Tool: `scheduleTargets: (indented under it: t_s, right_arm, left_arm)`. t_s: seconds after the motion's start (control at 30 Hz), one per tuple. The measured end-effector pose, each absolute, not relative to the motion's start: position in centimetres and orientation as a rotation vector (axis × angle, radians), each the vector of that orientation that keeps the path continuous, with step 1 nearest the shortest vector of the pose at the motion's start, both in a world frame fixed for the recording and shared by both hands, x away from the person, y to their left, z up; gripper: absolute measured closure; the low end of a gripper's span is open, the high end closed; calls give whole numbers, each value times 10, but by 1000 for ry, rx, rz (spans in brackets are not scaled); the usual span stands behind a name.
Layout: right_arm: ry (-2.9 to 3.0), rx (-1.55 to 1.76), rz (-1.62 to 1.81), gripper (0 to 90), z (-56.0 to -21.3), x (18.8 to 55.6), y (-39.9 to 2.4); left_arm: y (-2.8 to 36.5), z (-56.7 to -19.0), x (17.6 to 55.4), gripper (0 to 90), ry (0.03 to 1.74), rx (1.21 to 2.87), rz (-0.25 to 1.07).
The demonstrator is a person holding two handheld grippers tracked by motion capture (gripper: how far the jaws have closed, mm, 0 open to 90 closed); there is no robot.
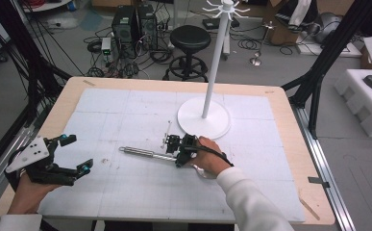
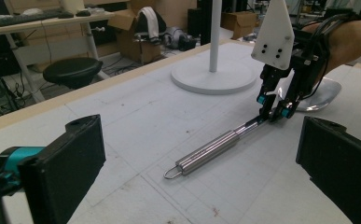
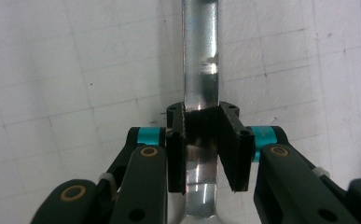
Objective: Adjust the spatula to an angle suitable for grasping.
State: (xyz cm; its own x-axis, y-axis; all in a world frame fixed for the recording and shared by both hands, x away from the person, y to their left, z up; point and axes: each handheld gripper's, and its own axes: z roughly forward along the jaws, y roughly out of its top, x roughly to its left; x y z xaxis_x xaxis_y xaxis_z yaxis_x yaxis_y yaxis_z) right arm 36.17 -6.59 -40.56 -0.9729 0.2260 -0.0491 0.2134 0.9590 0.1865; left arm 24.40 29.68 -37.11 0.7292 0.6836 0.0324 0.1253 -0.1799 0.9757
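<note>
High view: long polished steel ladle point(image 1: 140, 153) flat on the white gridded table mat point(image 1: 126, 115), in front of the round base of the white hanger stand point(image 1: 204, 118). Long axis across the table, ring end pointing left, bowl end under the right hand point(image 1: 210, 156). Right gripper point(image 1: 181, 150) down on the shaft where the thick handle narrows, jaws straddling it crosswise. Left gripper point(image 1: 73, 154) well apart at the left table edge, raised in the left hand point(image 1: 27, 192), jaws spread wide, nothing between them. Right hand plainly the nearer.

Left gripper view: own black pads at the frame's bottom corners, far apart and empty. Ladle running from ring end in the near middle up and right to the right gripper point(image 2: 274, 109); shiny bowl point(image 2: 325, 93) just beyond it, resting on the mat.

Right gripper view: flat steel neck of the ladle point(image 3: 200, 56) running straight up the frame, square to the jaws. Right gripper point(image 3: 201, 149) with pads drawn in on both edges of the neck; left pad touching, right pad touching or just shy, hard to tell. Judged: grip near seated, lift by the neck next, heavy handle likely to sag.
</note>
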Motion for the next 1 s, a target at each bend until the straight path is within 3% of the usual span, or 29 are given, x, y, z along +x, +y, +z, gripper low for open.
scheduleTargets:
  t_s: [0.53,1.0]
  right_arm:
    - [3080,345,336,744,-401,365,-74]
    - [3086,305,431,744,-369,359,-98]
  left_arm:
    - [299,-372,245,17,652,1711,566]
    - [298,-372,244,17,655,1709,567]
